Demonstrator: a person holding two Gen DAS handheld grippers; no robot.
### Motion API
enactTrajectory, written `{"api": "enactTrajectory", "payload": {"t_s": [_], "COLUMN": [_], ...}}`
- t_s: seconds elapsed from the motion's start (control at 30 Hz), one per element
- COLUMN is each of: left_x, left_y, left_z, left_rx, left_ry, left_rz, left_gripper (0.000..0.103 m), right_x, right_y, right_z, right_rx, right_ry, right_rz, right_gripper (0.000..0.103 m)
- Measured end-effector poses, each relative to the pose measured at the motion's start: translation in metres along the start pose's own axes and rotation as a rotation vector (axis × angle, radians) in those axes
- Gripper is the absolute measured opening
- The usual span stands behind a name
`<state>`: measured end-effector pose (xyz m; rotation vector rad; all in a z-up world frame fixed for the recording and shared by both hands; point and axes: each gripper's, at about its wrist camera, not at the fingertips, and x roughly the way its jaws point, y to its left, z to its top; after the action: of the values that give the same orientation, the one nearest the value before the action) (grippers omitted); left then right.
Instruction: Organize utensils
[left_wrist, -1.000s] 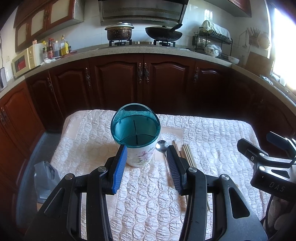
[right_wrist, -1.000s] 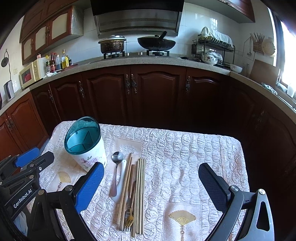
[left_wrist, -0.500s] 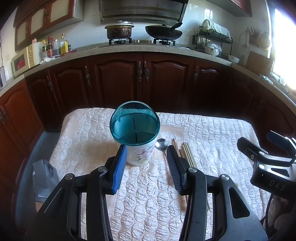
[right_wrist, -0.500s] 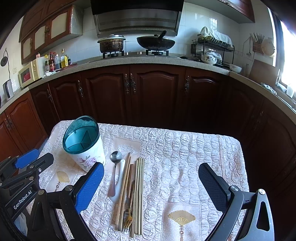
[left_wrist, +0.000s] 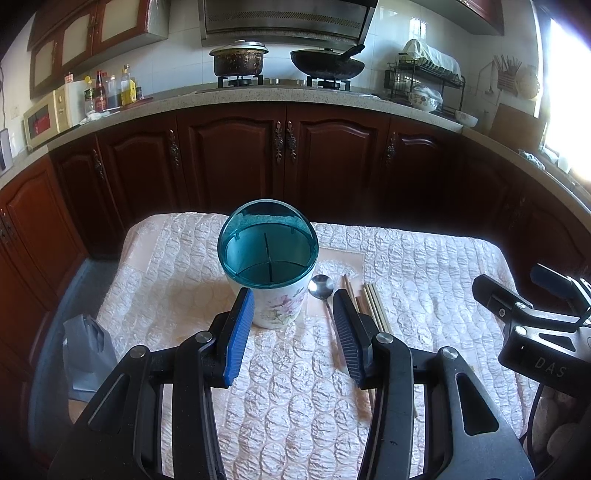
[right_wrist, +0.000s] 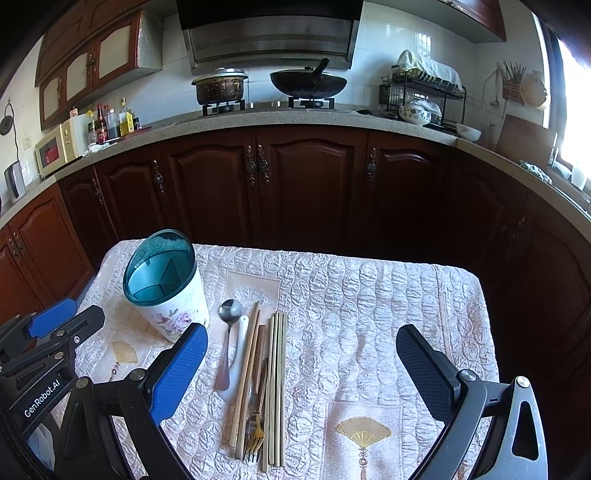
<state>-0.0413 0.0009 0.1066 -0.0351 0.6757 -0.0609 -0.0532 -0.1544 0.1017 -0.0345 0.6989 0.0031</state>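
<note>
Two grippers hover over the quilted table (right_wrist: 369, 295), both with jaws spread and holding nothing, as before. The left gripper (left_wrist: 293, 325) sits closer to the teal-rimmed utensil holder (left_wrist: 267, 266) at frame centre than a second ago. The right gripper (right_wrist: 301, 373) stays over the spoon (right_wrist: 227, 339), chopsticks (right_wrist: 277, 387) and fork (right_wrist: 255, 428), lower centre.

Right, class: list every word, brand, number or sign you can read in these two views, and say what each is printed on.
"DAS": on the black body of the right gripper, seen from the left wrist.
"GenRobot.AI": on the black body of the left gripper, seen from the right wrist.
Bottle labels on the counter: too small to read.
Utensil holder: flowers only, no text.
</note>
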Motion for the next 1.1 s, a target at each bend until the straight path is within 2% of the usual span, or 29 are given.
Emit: {"api": "enactTrajectory", "payload": {"t_s": [0.67, 1.1], "left_x": [0.0009, 0.0042], "left_y": [-0.0002, -0.0001], "left_z": [-0.0029, -0.0025], "left_rx": [-0.006, -0.011], "left_ry": [0.007, 0.010], "left_rz": [-0.003, -0.012], "left_gripper": [0.044, 0.044], "right_x": [0.0013, 0.0049], "right_y": [-0.0036, -0.0028], "right_z": [-0.0020, -0.0035], "right_rx": [0.009, -0.015], "right_ry": [-0.009, 0.019], "right_rz": [0.002, -0.008], "right_gripper": [0.102, 0.102]}}
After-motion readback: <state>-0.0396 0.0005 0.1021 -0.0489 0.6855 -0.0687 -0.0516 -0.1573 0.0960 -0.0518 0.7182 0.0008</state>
